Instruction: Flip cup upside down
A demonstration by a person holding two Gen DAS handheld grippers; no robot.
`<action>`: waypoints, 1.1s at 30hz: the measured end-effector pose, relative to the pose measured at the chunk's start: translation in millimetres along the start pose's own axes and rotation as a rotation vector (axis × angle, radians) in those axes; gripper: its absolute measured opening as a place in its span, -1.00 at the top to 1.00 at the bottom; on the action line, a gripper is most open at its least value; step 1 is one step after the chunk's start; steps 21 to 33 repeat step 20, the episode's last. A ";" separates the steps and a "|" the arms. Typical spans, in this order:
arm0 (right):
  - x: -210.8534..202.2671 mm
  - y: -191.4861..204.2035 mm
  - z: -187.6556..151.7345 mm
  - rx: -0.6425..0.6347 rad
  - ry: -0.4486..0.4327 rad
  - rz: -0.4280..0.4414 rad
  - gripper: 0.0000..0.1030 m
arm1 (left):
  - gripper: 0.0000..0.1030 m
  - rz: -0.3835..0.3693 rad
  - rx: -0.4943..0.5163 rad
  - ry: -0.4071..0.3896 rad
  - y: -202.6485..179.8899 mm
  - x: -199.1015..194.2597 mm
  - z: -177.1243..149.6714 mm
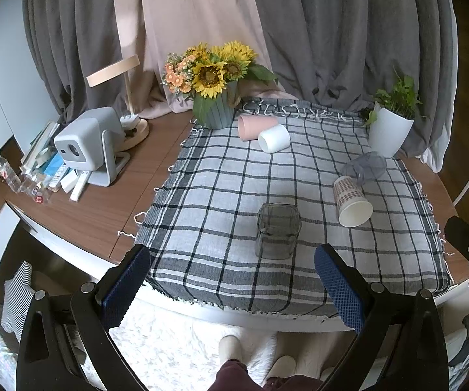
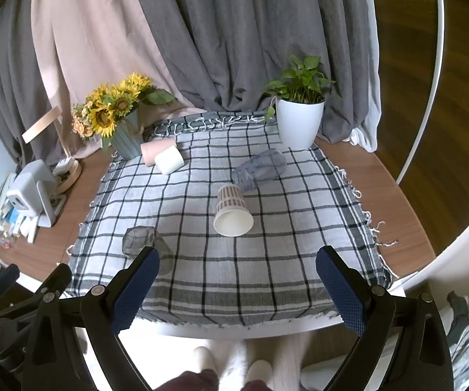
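Observation:
Several cups lie on their sides on a checked cloth [image 1: 221, 176]. A square grey glass cup [image 1: 277, 230] lies nearest, just beyond my open, empty left gripper [image 1: 233, 257]; it also shows in the right wrist view [image 2: 143, 239]. A patterned paper cup [image 2: 233, 211] lies mid-cloth ahead of my open, empty right gripper [image 2: 237, 260], its mouth toward me. A clear grey plastic cup [image 2: 260, 167] lies just behind it. A pink cup [image 1: 254, 125] and a white cup [image 1: 274, 138] lie at the far left of the cloth.
A sunflower vase [image 1: 216, 110] stands at the cloth's back left and a white plant pot [image 1: 389, 132] at the back right. A projector [image 1: 88, 143], a lamp and clutter sit on the wooden table [image 1: 88, 215] to the left. Curtains hang behind.

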State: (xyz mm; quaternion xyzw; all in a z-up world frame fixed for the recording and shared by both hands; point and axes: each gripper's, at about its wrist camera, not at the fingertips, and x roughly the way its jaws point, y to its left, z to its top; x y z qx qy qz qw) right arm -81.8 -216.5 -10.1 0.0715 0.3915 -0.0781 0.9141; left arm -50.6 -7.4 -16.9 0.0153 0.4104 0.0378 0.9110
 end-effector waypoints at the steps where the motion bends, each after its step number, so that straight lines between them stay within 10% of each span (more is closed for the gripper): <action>1: 0.0 -0.1 0.2 0.000 0.000 0.001 -0.89 | -0.99 0.000 0.000 0.001 -0.1 0.0 -0.1; 33: -2.5 2.1 4.4 -0.004 -0.034 -0.007 -0.89 | -0.99 -0.009 0.018 -0.056 3.1 -6.5 3.5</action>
